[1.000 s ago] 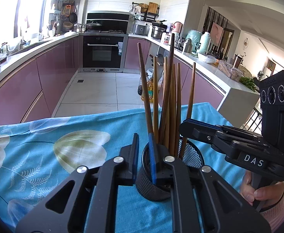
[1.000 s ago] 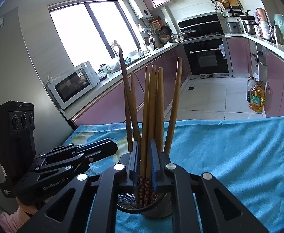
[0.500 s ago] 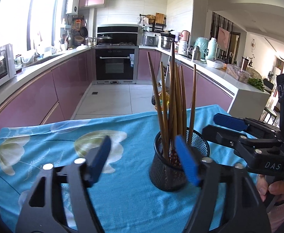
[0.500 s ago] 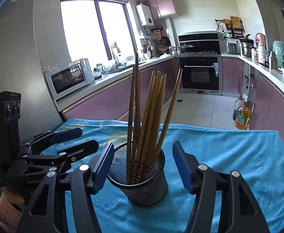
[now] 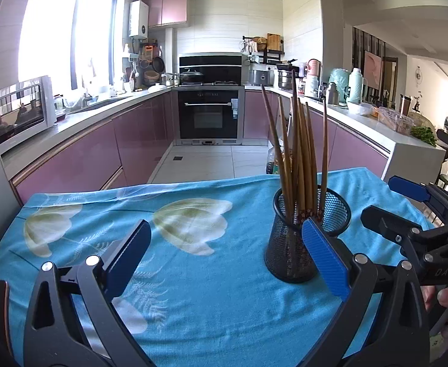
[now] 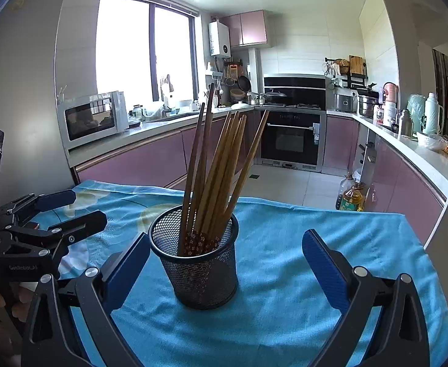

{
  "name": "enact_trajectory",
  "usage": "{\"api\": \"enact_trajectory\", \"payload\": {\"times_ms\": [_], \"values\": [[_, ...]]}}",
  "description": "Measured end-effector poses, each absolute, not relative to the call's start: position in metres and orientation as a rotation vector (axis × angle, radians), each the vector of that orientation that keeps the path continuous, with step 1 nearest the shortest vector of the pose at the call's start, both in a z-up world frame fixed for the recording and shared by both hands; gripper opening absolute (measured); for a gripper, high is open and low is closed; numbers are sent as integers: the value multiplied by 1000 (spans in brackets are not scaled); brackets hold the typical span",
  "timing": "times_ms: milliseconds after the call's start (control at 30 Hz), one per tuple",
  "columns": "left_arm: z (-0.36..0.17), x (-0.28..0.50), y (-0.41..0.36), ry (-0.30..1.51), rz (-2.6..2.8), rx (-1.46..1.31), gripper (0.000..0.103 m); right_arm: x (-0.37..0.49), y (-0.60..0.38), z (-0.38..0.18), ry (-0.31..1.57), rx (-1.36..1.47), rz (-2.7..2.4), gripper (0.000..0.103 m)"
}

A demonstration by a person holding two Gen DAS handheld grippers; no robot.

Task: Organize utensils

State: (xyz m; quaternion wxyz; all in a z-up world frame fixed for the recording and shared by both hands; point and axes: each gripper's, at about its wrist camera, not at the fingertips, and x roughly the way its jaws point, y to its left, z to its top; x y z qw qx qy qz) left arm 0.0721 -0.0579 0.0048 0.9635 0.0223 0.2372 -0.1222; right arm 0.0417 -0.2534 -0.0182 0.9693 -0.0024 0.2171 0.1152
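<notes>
Covering the table, a turquoise cloth (image 5: pixel 211 278) printed with pale flowers fills the lower half of both wrist views, and the kitchen counters run off behind it toward twelve o'clock. On that cloth stands a black mesh cup (image 6: pixel 198 263), upright, with a bundle of wooden chopsticks (image 6: pixel 221 171) in it; their patterned ends sit at the bottom and their tips fan out toward twelve and one o'clock.

In the left wrist view the cup (image 5: pixel 297 241) sits at about three o'clock from the picture's middle, just behind the blue pad (image 5: pixel 325 260) of that gripper's right finger, which partly covers its lower side. The left gripper (image 5: pixel 224 257) is spread wide, its jaws opening, with only bare cloth in the gap and nothing gripped. The right gripper (image 5: pixel 413 211) enters at four o'clock, a hand (image 5: pixel 447 299) around its handle at the frame edge.

In the right wrist view the cup stands just left of centre, between the two blue pads and close to the left pad (image 6: pixel 126 272); the pads do not press on it. The right gripper (image 6: pixel 224 266) is likewise released, jaws opening. The left gripper (image 6: pixel 65 211) shows at nine o'clock, spread apart and empty, well clear of the cup.
</notes>
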Motion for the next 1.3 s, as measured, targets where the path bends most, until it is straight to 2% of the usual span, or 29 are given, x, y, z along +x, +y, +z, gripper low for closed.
{"api": "enact_trajectory", "payload": {"times_ms": [1300], "values": [[0, 18, -35, 324, -134, 12, 97, -4, -234, -31, 328, -16, 191, 96]]}}
